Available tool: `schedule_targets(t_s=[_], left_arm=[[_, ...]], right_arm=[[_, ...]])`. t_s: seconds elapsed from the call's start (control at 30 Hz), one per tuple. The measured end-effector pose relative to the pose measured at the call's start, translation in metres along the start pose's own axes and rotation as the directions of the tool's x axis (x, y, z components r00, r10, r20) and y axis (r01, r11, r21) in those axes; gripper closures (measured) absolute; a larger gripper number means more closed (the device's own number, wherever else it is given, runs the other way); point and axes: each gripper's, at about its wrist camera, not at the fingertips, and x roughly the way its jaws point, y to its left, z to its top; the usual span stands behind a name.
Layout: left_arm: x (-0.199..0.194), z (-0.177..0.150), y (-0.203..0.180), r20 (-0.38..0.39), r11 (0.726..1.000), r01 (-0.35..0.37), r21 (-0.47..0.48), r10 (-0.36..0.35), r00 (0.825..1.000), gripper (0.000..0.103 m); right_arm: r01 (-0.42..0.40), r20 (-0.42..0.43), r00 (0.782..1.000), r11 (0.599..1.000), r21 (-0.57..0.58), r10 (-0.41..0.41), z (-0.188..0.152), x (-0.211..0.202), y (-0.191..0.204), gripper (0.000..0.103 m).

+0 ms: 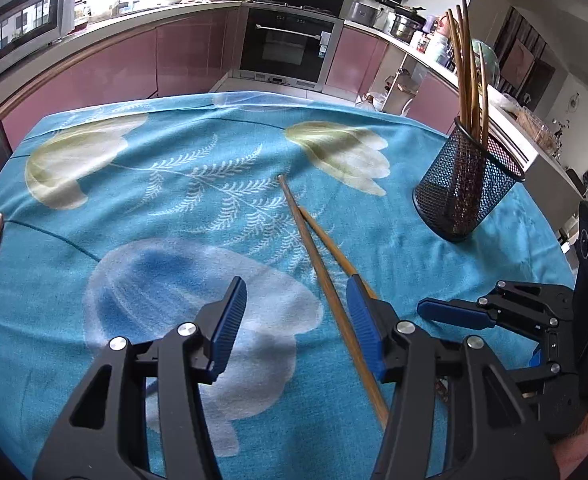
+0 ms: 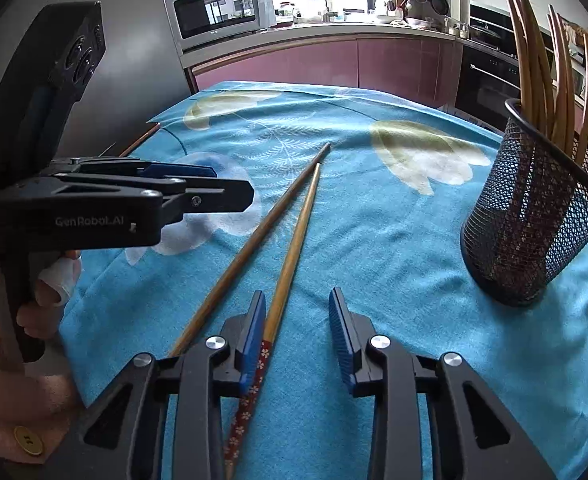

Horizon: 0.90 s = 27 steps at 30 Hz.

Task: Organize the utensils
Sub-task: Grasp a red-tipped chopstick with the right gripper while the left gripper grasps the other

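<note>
Floral blue tablecloth (image 1: 166, 240) — oven (image 1: 290, 46) and microwave (image 2: 218, 10) behind.

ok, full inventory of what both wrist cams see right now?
loose chopsticks: 2, tan wood, one with a red flowered handle end, lying side by side on the cloth, tips nearly meeting
mesh holder: 1, black, upright on the cloth's right side
chopsticks in holder: several, tan wood, standing in the mesh holder
tablecloth: 1, blue with pale flower print, covering the table
microwave: 1, silver, on the counter behind
built-in oven: 1, black, in the pink cabinets
left tongs: blue pads, open, over the loose chopsticks
right tongs: blue pads, open, one chopstick between them
</note>
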Motion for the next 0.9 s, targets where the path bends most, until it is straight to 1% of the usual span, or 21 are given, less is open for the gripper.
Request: schedule_targets(t_s=[0.07, 0.23, 0.27, 0.3, 0.33, 0.37, 0.43, 0.47, 0.53, 0.6, 0.73, 0.9], left_arm=[[0.005, 0.000, -0.004, -0.014, 1.000, 0.008, 0.015, -0.008, 1.000, 0.057], [0.016, -0.001, -0.014, -0.049, 0.998, 0.012, 0.063, -0.009, 0.999, 0.062], [0.019, -0.001, -0.017, -0.057, 0.997, 0.015, 0.071, -0.011, 0.998, 0.065], [0.021, -0.002, -0.019, -0.065, 0.997, 0.018, 0.077, -0.013, 0.998, 0.071], [0.024, -0.002, -0.021, -0.073, 0.997, 0.020, 0.081, -0.014, 0.997, 0.074], [0.026, -0.002, -0.023, -0.075, 0.996, 0.020, 0.087, -0.014, 0.997, 0.076], [0.027, -0.003, -0.027, -0.073, 0.995, 0.023, 0.097, -0.016, 0.997, 0.076], [0.028, -0.004, -0.028, -0.077, 0.995, 0.035, 0.095, -0.028, 0.997, 0.078], [0.028, -0.005, -0.029, -0.076, 0.995, 0.031, 0.091, -0.024, 0.997, 0.081], [0.027, -0.008, -0.030, -0.075, 0.996, 0.024, 0.083, -0.018, 0.997, 0.089], [0.022, -0.014, -0.029, -0.075, 0.998, 0.019, 0.056, -0.015, 0.997, 0.090], [0.017, -0.018, -0.032, -0.084, 0.998, 0.017, 0.055, -0.012, 0.996, 0.091]], right_arm=[[0.000, -0.003, 1.000, 1.000, 0.011, 0.000, 0.001, 0.000, -0.005, 0.087], [0.004, -0.004, 1.000, 0.999, 0.045, -0.004, 0.002, -0.001, -0.019, 0.092], [0.003, -0.003, 1.000, 0.999, 0.053, -0.003, 0.002, -0.002, -0.021, 0.094], [0.003, -0.002, 1.000, 0.998, 0.063, -0.003, 0.002, -0.002, -0.024, 0.094], [0.006, -0.001, 1.000, 0.998, 0.070, -0.006, 0.002, -0.003, -0.026, 0.094], [0.010, 0.001, 1.000, 0.997, 0.076, -0.010, 0.002, -0.003, -0.029, 0.095], [0.010, 0.004, 1.000, 0.996, 0.093, -0.011, 0.001, -0.004, -0.033, 0.095], [0.010, 0.004, 1.000, 0.995, 0.097, -0.011, 0.000, -0.004, -0.035, 0.095], [0.011, 0.005, 1.000, 0.994, 0.105, -0.011, -0.001, -0.005, -0.037, 0.095], [0.011, 0.006, 1.000, 0.994, 0.108, -0.011, -0.001, -0.006, -0.038, 0.095], [0.015, 0.003, 1.000, 0.994, 0.110, -0.015, 0.001, -0.005, -0.040, 0.095], [0.029, -0.005, 1.000, 0.996, 0.081, -0.029, 0.006, -0.002, -0.038, 0.094]])
